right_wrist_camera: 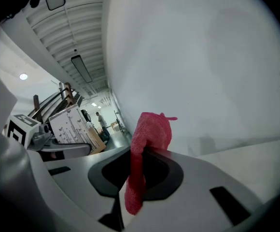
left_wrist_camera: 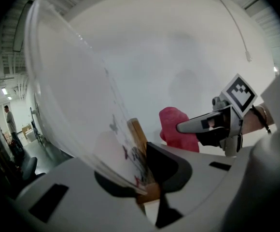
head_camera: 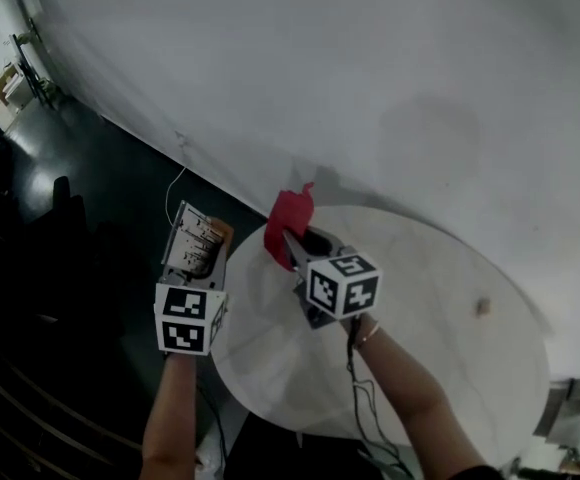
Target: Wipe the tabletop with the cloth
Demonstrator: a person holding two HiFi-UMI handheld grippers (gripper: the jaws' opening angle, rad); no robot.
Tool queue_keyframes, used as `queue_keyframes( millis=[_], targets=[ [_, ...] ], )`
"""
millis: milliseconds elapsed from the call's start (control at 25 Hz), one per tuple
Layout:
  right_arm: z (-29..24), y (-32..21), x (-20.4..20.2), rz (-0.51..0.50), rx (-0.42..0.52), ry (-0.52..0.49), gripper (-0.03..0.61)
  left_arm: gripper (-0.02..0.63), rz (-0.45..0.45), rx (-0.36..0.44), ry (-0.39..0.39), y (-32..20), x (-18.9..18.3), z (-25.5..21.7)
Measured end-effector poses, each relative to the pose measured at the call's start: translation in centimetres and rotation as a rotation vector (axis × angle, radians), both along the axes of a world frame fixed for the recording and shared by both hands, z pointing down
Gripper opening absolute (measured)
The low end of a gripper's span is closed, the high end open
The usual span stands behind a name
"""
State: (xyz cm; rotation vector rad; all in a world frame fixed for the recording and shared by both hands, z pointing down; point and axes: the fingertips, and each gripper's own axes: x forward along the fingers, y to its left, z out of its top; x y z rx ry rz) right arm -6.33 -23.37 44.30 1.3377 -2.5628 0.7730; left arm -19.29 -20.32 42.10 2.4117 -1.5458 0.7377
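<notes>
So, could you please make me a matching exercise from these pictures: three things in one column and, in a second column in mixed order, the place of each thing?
Things:
1. red cloth
2. white patterned box
3. small tan object

Places:
A. lying on the round table, toward its right side
B. gripped between the jaws of the left gripper
C. gripped between the jaws of the right gripper

Right pairs: 1-C, 2-B, 3-A.

Bright wall [head_camera: 370, 68], dim floor [head_camera: 100, 178]; fisheye views, blackened corners
</notes>
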Motion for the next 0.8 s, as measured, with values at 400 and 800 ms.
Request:
queue_keyframes(
  millis=[400,800],
  targets=[
    [6.8,-4.9,-6.9,-0.096,-0.145,0.128,0.046,0.064,-0.058,-0.057,0.038,-1.4,-5.0,2.6],
    [9.7,-7.3,3.9,0.003,-0.235,0.370,0.046,0.064,0.043,-0.068,0.044,-3.5,1.0,3.5]
  ],
)
